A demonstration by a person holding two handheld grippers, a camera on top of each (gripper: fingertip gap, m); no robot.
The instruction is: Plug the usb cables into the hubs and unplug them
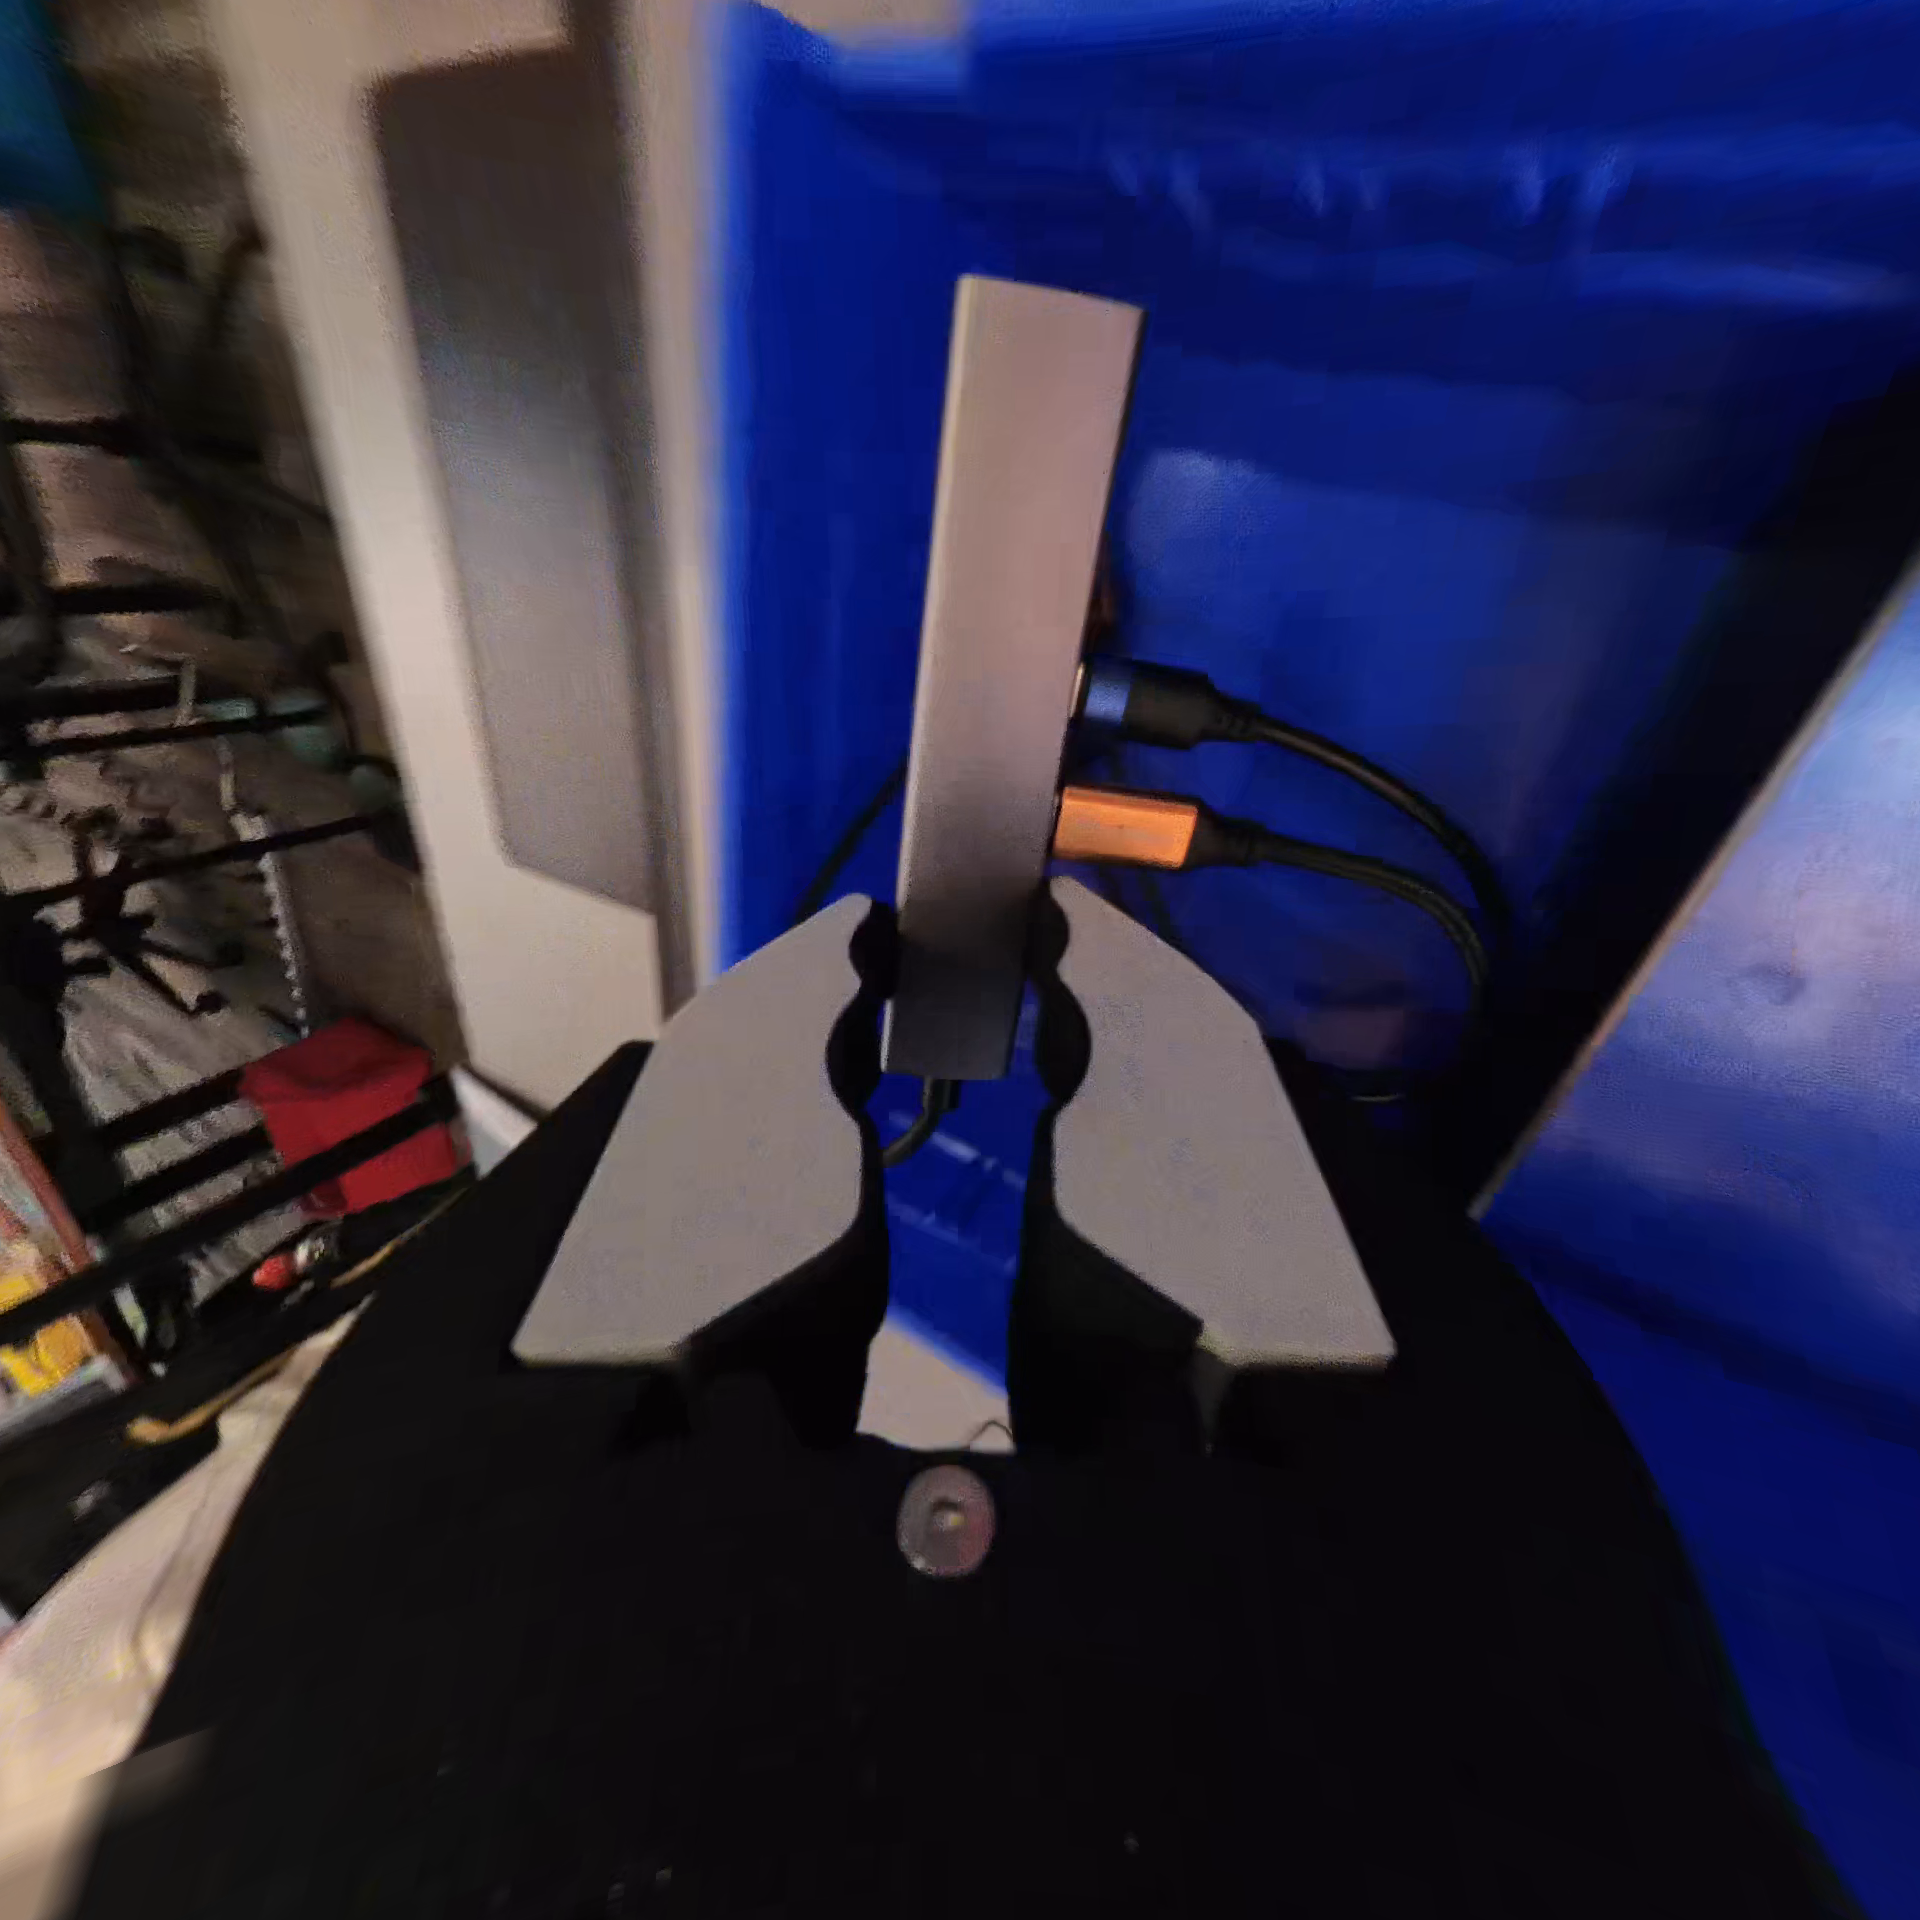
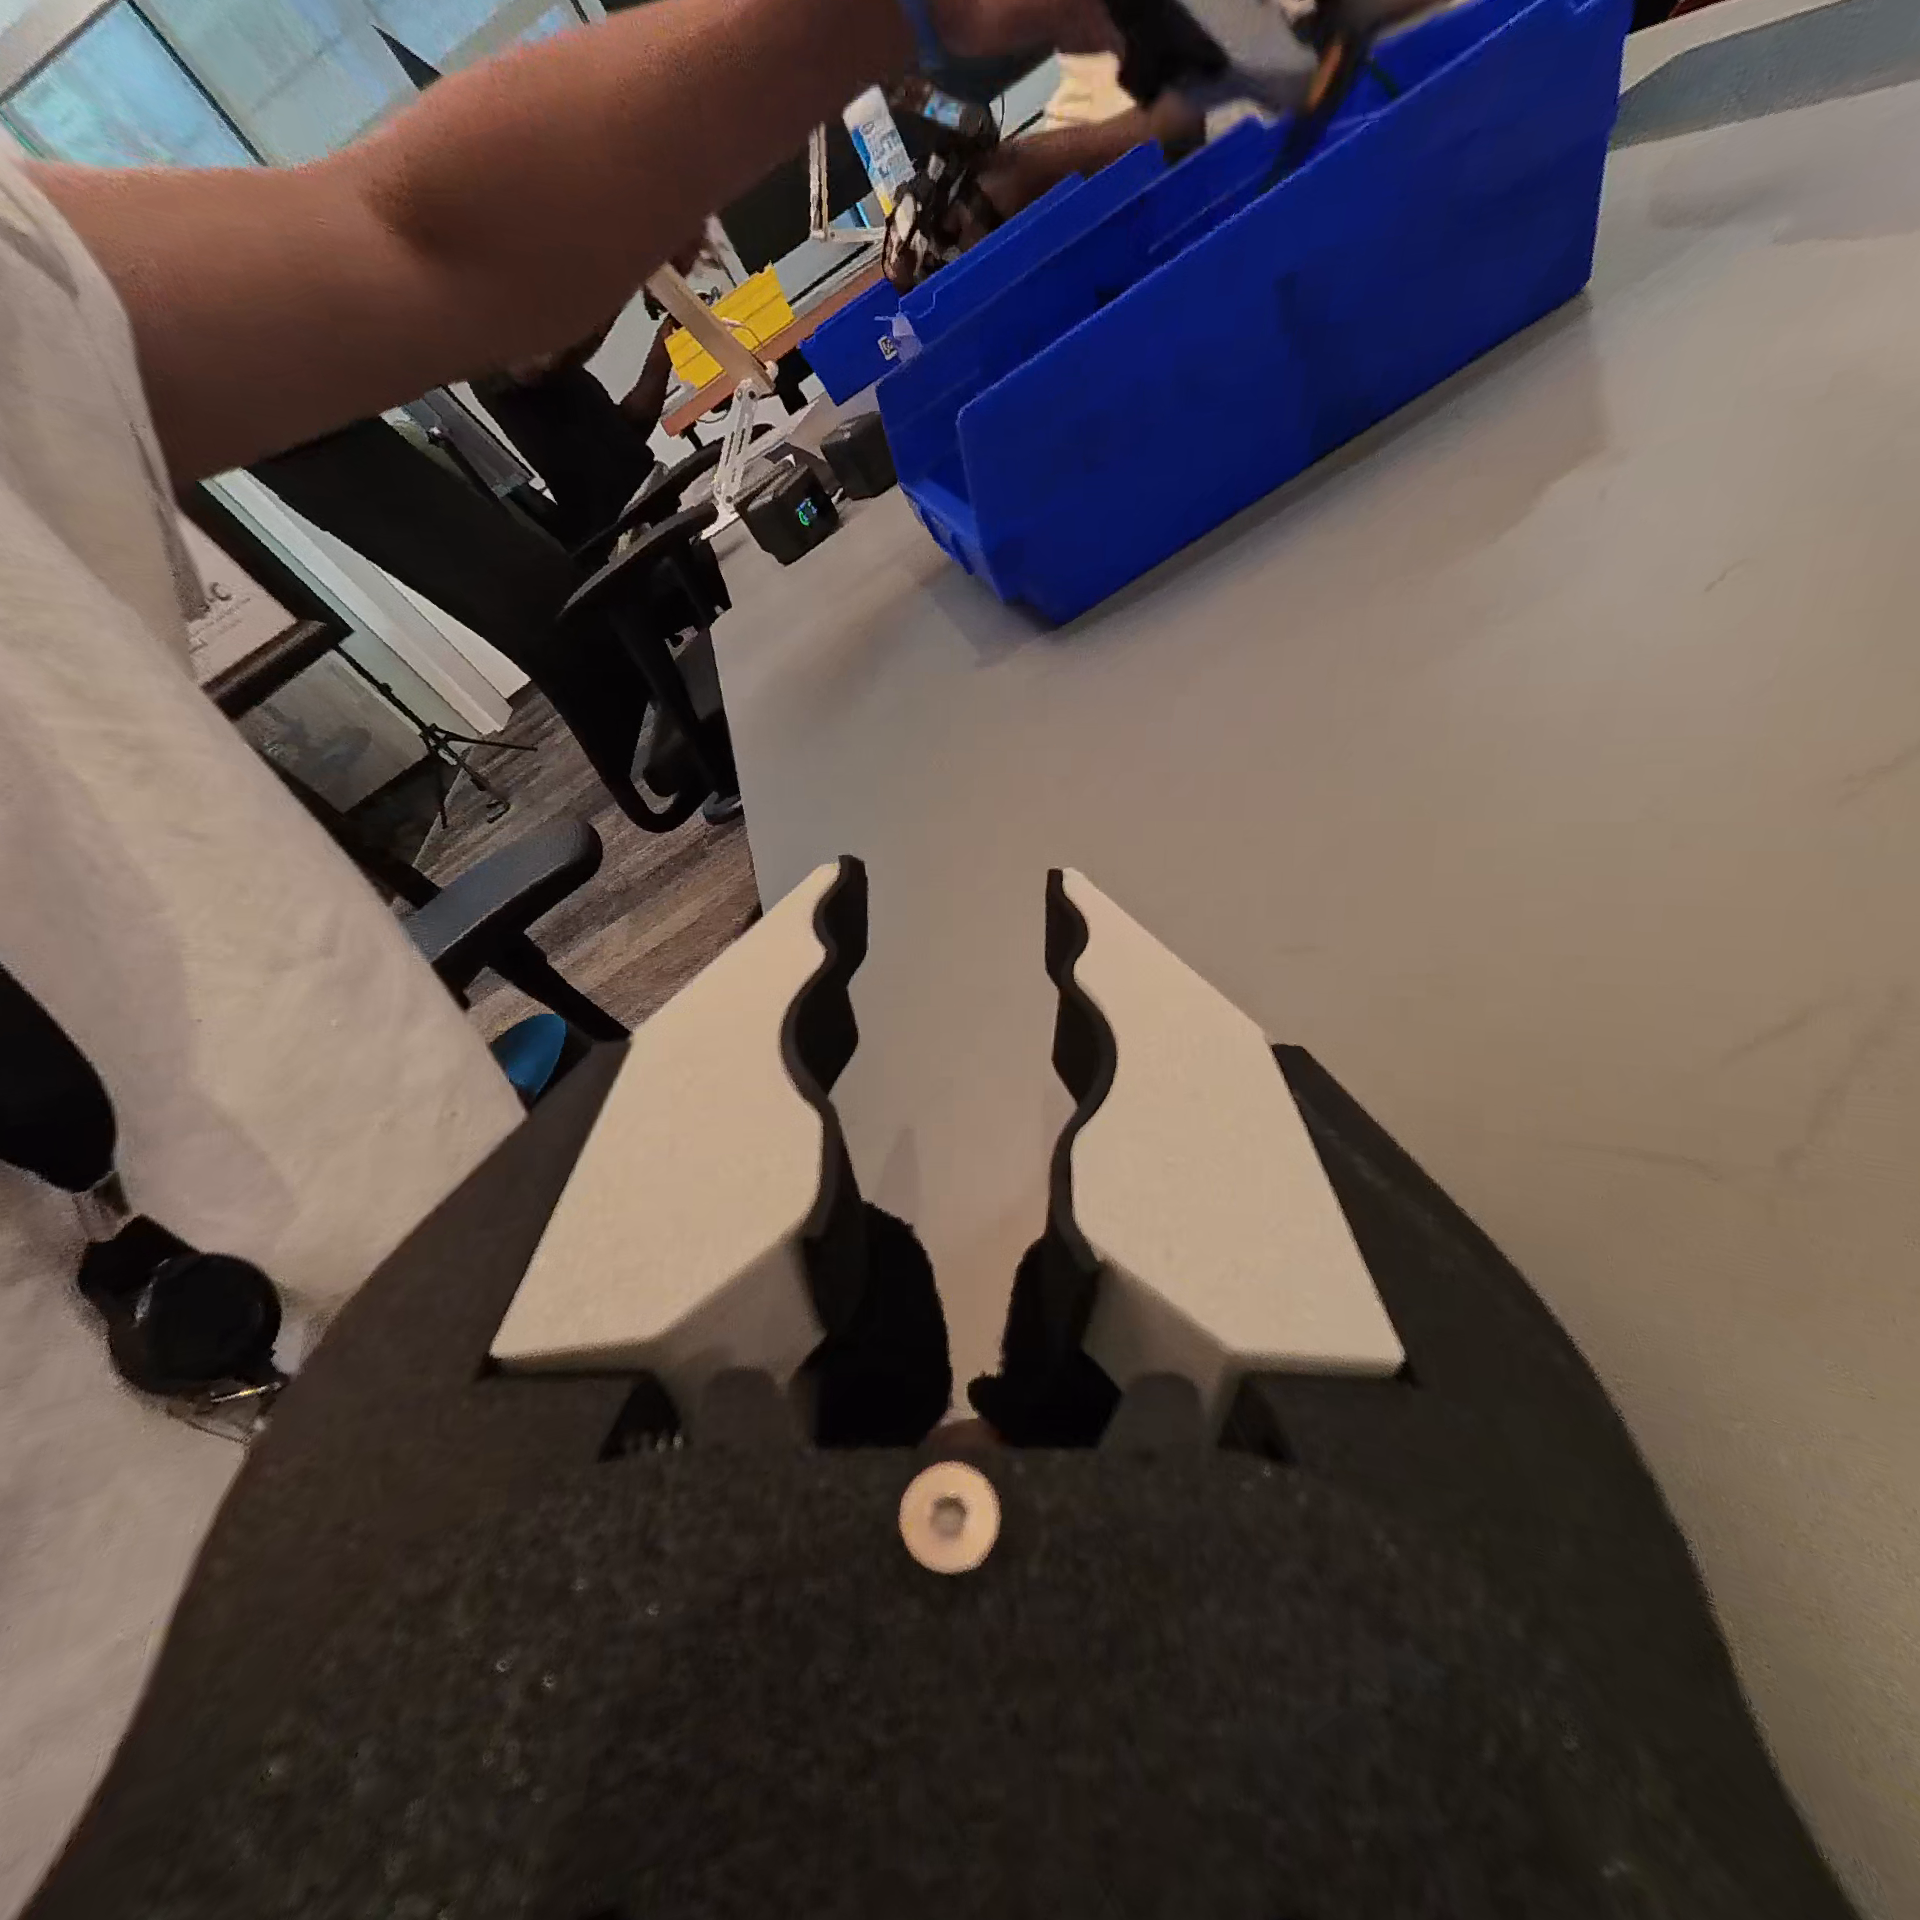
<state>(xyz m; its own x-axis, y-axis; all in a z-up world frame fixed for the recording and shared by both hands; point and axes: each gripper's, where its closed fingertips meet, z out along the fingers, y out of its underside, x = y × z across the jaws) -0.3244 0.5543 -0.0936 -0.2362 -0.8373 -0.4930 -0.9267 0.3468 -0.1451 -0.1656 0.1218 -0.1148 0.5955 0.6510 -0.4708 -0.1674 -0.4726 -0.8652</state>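
Note:
My left gripper (image 1: 961,935) is shut on the near end of a flat grey hub (image 1: 1023,623), a long slab that stands up between the fingers. An orange plug (image 1: 1122,828) and a blue-collared plug (image 1: 1132,698) sit in its right side, with black cables (image 1: 1403,831) looping down. The hub is held over the inside of a blue bin (image 1: 1403,416). My right gripper (image 2: 954,914) is open and empty, low over the grey table (image 2: 1403,831). In the right wrist view, the person's arm (image 2: 520,208) reaches toward the far end of the blue bin (image 2: 1247,364).
A second blue bin (image 2: 862,332) stands beside the first. Office chairs (image 2: 623,623) stand off the table's left edge. The person's white shirt (image 2: 156,831) fills the left of the right wrist view. A red object (image 1: 353,1112) and dark racking lie left of the bin. The left gripper's tips are roughly 45 centimeters from the right gripper's.

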